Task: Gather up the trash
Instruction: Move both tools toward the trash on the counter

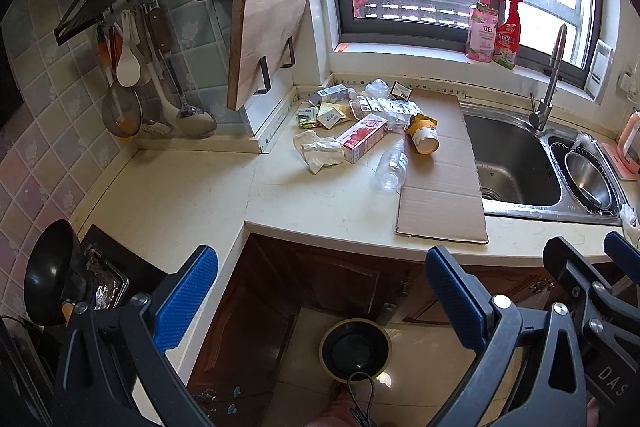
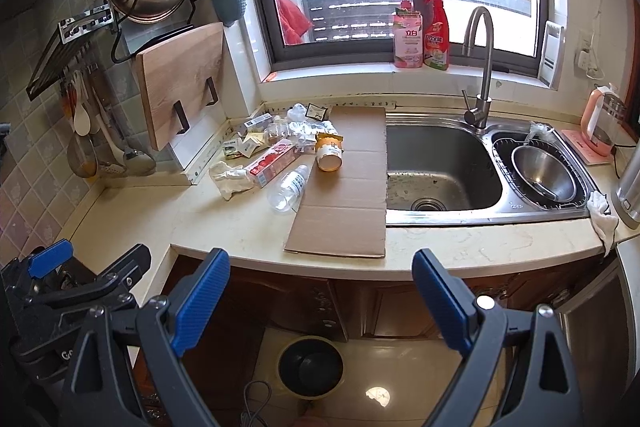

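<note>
Bin (image 2: 311, 366) stands on the floor below the bench edge, dark inside, in front of the brown cabinet doors. Both hand-held grippers hang over it, short of the bench, each spread wide and holding nothing: the left hand-held gripper (image 1: 320, 301) sits just left of the right hand-held gripper (image 2: 320, 301), and each shows at the side of the other's view.

Past them the pale bench (image 2: 240, 227) carries a flat cardboard sheet (image 2: 344, 195) that runs from the front edge back toward the wall, its right side along the sink (image 2: 440, 167).

Trash lies at the sheet's left and far end. A clear bottle (image 2: 290, 187) lies on its side, partly on the cardboard. Left of it rests a crumpled tissue (image 2: 230, 177), touching a pink carton (image 2: 274, 159). An orange cup (image 2: 329, 151) lies tipped on the cardboard, mouth toward the camera. Behind these sits a heap of small boxes and clear wrappers (image 2: 296, 127) in the corner.

A cutting board (image 2: 180, 83) leans on the wall at left. Two bottles (image 2: 420, 31) stand on the windowsill, near the tap (image 2: 480, 67).
</note>
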{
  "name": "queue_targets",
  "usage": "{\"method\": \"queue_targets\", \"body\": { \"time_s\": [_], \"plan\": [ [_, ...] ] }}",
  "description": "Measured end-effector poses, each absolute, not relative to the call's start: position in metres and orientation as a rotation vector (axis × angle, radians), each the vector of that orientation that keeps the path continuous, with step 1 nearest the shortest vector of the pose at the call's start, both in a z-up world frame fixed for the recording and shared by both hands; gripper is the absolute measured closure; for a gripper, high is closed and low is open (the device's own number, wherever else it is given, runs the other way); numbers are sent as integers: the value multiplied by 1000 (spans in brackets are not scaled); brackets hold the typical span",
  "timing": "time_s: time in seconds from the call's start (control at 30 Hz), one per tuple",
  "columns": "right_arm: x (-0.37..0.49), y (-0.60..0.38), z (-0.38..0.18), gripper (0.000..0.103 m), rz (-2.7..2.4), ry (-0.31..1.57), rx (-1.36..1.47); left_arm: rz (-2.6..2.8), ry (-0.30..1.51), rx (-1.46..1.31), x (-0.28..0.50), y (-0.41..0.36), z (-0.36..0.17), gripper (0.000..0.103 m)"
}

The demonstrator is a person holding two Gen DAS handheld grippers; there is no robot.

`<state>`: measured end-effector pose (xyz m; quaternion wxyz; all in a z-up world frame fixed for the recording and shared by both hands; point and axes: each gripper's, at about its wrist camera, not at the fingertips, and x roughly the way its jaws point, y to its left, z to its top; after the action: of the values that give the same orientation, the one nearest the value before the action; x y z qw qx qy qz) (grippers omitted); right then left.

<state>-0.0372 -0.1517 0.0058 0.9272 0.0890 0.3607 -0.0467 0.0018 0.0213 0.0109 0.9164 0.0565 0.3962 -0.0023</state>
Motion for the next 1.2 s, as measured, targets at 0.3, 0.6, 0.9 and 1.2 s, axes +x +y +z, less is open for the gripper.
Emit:
{"method": "queue_targets", "body": {
  "time_s": [0.3,0.6,0.9,1.2],
  "plan": [
    [-32,-149,0,10,-91,748,185,-6,835,120,7,20,6,2],
    [-22,-146,-3,10,-88,756,187,-7,843,119,16,21,2,4],
    [-8,-144,-3,10,-86,763,180,-21,853,99,37,23,-1,6],
    [16,-140,2,10,-118,757,164,-73,850,77,63,24,-2,7]
  ]
}}
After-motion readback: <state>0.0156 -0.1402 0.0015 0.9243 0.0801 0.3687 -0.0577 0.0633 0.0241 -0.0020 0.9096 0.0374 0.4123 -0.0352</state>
